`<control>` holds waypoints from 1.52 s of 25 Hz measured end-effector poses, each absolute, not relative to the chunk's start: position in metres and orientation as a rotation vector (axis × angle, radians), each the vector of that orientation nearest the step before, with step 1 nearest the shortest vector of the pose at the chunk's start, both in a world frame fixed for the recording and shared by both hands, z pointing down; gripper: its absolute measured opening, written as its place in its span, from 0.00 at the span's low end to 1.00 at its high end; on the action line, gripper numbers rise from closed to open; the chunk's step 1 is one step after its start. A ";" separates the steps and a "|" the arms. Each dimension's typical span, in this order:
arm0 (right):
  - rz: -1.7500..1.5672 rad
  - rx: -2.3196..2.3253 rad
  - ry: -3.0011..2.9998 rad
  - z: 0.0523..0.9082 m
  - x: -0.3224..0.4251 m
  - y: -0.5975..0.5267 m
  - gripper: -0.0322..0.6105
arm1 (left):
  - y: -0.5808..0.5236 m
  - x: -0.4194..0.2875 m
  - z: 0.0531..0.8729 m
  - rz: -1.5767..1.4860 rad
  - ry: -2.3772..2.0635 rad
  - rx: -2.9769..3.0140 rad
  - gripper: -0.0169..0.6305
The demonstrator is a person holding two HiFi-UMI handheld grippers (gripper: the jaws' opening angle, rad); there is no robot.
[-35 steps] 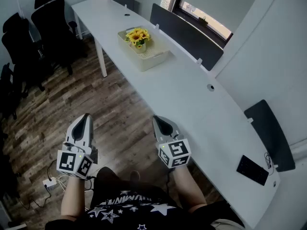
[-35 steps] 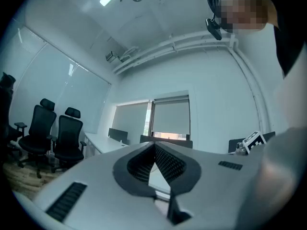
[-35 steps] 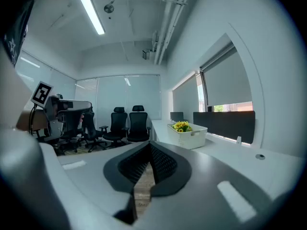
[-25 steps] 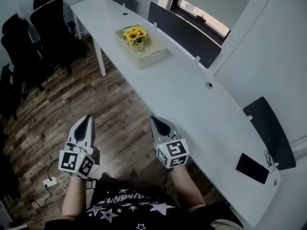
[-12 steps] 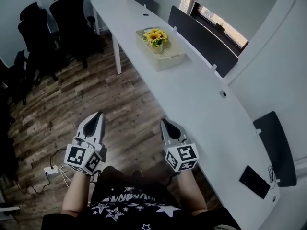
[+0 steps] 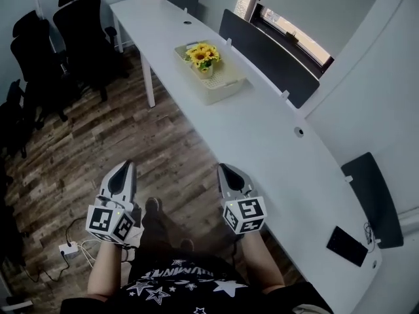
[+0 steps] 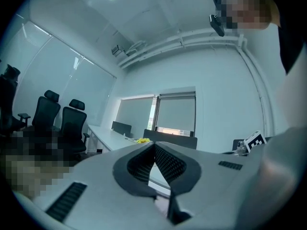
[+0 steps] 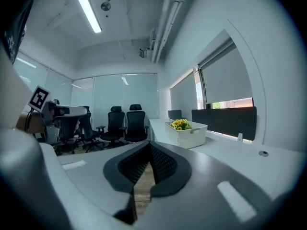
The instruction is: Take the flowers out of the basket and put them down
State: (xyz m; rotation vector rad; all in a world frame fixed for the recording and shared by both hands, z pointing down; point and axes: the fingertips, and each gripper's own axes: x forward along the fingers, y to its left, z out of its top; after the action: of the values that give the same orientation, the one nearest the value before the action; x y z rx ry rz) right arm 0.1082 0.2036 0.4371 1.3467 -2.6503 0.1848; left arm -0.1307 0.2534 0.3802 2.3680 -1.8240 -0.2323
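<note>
Both the left claw (image 6: 124,169) and the right claw (image 6: 227,172) are kept closed and empty while a step forward has been taken, yet the flowers (image 6: 201,55) are left in the basket (image 6: 226,87) far along the bench (image 6: 262,133).

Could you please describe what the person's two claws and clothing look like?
The left claw and right claw are pale grey tapered shells with dark ribbed pads. Each carries a white cube with black square markers. The person wears a black T-shirt with white stars.
</note>
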 end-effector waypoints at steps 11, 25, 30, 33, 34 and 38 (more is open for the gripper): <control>0.283 1.575 -2.533 0.445 0.089 0.095 0.05 | 0.120 -0.161 0.390 -0.202 -1.632 2.457 0.04; 0.340 1.729 -2.434 0.428 0.024 -0.008 0.05 | 0.015 -0.252 0.392 -0.197 -1.527 2.473 0.04; 0.378 1.774 -2.395 0.432 0.006 -0.022 0.05 | -0.007 -0.268 0.399 -0.194 -1.442 2.485 0.04; 0.382 1.747 -2.363 0.439 -0.003 -0.029 0.05 | -0.025 -0.268 0.404 -0.163 -1.410 2.476 0.04; 0.376 1.738 -2.353 0.440 -0.002 -0.031 0.05 | -0.030 -0.265 0.406 -0.156 -1.397 2.471 0.04; 0.343 1.797 -2.321 0.429 0.019 -0.051 0.05 | -0.052 -0.255 0.419 -0.167 -1.355 2.482 0.04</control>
State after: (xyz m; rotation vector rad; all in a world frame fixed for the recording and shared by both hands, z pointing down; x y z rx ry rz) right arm 0.0190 -0.0513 0.4294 1.7966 -2.3212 0.3428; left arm -0.2547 -0.0522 0.4188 2.4820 -1.3550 -0.1669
